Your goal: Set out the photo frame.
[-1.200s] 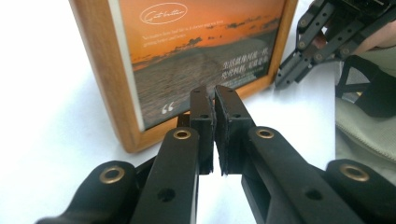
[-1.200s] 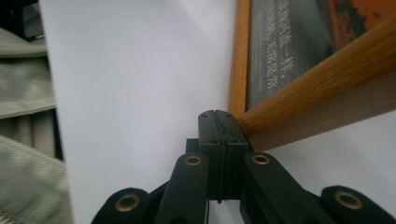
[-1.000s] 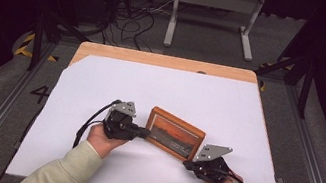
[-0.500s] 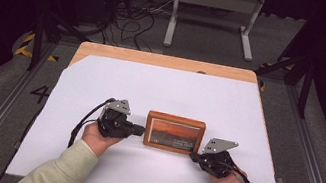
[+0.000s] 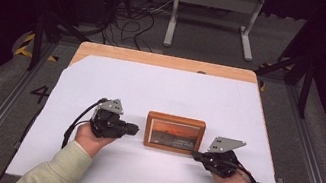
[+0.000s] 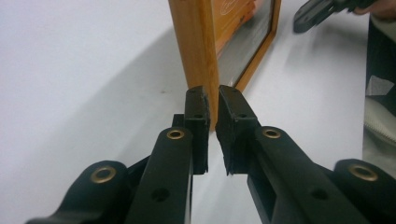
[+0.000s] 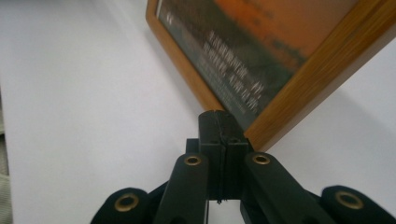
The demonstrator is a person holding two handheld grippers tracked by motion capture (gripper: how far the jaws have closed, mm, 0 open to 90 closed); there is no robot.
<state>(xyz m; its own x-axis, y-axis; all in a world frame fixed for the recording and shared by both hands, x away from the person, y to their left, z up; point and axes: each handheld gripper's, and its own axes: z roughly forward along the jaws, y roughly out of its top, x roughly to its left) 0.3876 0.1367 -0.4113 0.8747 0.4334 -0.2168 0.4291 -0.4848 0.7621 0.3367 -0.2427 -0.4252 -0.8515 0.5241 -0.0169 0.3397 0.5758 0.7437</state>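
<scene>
Claws flank a wooden picture frame (image 5: 174, 133) lying flat near the tabletop's (image 5: 167, 84) front edge. The left claw (image 5: 133, 128), jaws just parting with nothing between, sits just off its left side. The right claw (image 5: 196, 155), pressed together, meets its front right corner.

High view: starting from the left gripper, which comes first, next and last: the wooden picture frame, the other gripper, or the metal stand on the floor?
1. Wooden picture frame with the orange sunset picture: just right of the left gripper, mid-table.
2. Right gripper: beyond the frame, at its lower right corner.
3. Grey metal stand: farthest, on the floor past the table's far edge.
</scene>
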